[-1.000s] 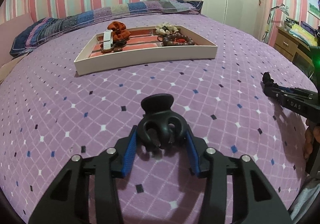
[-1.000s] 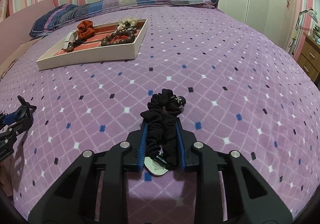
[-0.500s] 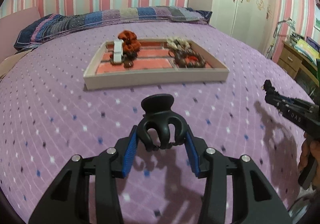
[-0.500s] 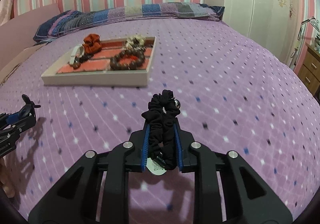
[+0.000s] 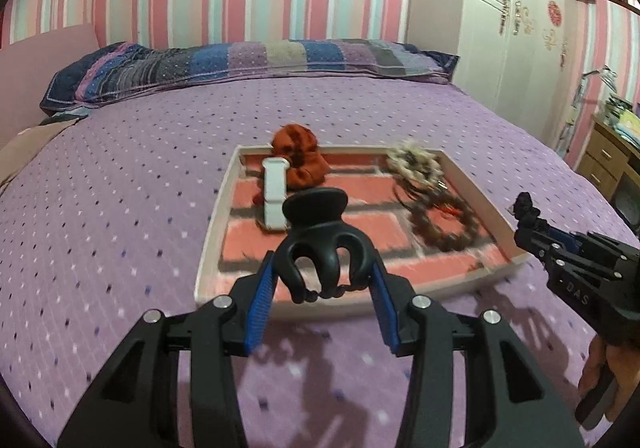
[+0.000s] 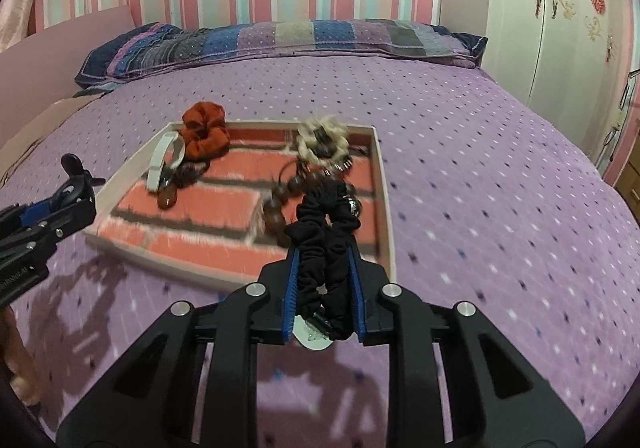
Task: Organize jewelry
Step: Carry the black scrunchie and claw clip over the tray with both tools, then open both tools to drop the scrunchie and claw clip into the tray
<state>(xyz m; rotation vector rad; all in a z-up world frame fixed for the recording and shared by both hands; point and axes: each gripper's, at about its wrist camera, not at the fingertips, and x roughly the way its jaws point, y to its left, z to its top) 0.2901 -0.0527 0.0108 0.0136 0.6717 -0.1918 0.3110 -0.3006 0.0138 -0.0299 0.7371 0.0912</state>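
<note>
My left gripper (image 5: pixel 322 288) is shut on a black claw hair clip (image 5: pixel 320 240), held in the air just before the near wall of the white tray (image 5: pixel 208 232). My right gripper (image 6: pixel 324 288) is shut on a black scrunchie (image 6: pixel 326 244) near the tray's near right corner (image 6: pixel 386 216). The tray has a brick-pattern floor and holds an orange scrunchie (image 5: pixel 298 156), a white bracelet (image 5: pixel 274 188), a brown bead bracelet (image 5: pixel 444 224) and a cream flower piece (image 5: pixel 414 164). The right gripper also shows in the left wrist view (image 5: pixel 528 212).
The tray lies on a purple patterned bedspread (image 5: pixel 120 208). A striped pillow (image 5: pixel 240 64) lies at the head of the bed. A white wardrobe (image 5: pixel 512 28) and a wooden bedside cabinet (image 5: pixel 608 156) stand to the right.
Both grippers have lifted off the bedspread and moved forward to the tray's near edge, each carrying its item. The tray now looks much larger and closer.
</note>
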